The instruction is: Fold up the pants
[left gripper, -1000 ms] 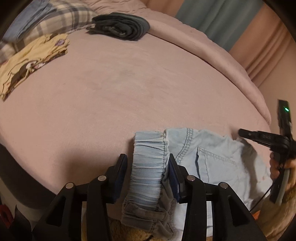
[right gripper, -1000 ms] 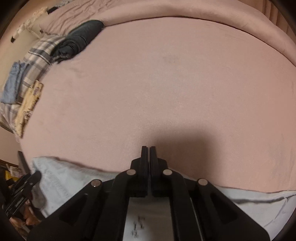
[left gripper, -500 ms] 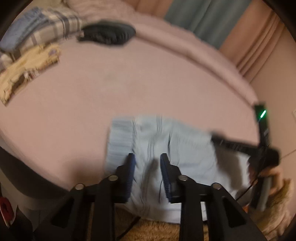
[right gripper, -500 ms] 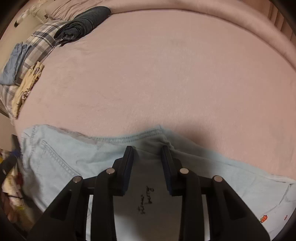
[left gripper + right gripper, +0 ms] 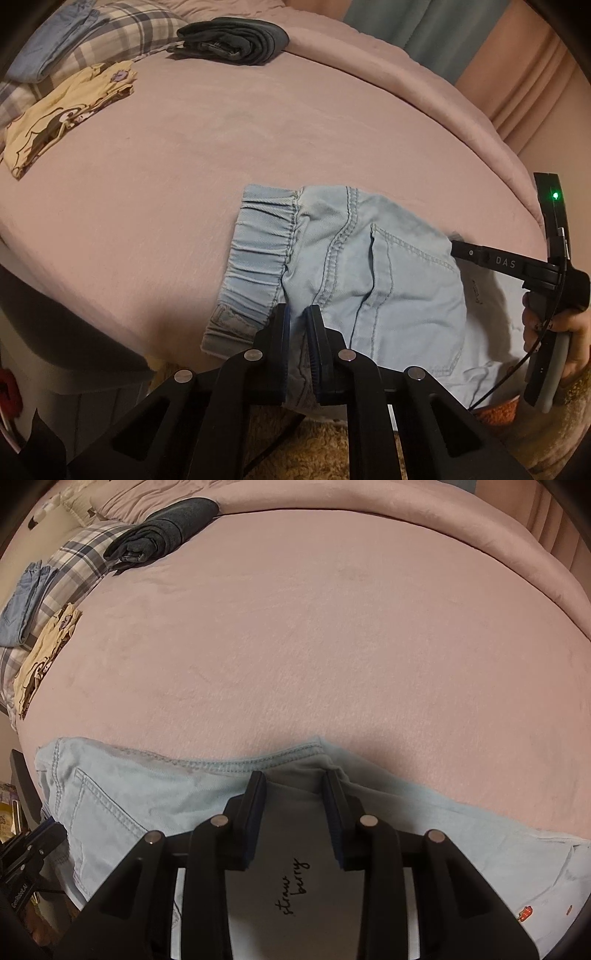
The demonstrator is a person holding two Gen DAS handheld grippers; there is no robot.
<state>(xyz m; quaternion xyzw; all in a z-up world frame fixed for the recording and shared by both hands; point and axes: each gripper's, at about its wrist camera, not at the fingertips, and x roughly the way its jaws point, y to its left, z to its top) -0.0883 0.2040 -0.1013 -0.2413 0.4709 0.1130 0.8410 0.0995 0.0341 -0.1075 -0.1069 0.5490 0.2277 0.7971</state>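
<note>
Now left tool [image 5: 297,314] pinching pale denim pants [image 5: 369,266], pink bed [image 5: 221,147]

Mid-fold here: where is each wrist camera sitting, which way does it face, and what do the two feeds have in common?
Left wrist: behind the left gripper, angled down at the jeans' waistband; right gripper and hand show at right.
Right wrist: behind the right gripper, open over the jeans' edge, facing across the bed.
Shared: jeans, bed, folded dark pants.
</note>
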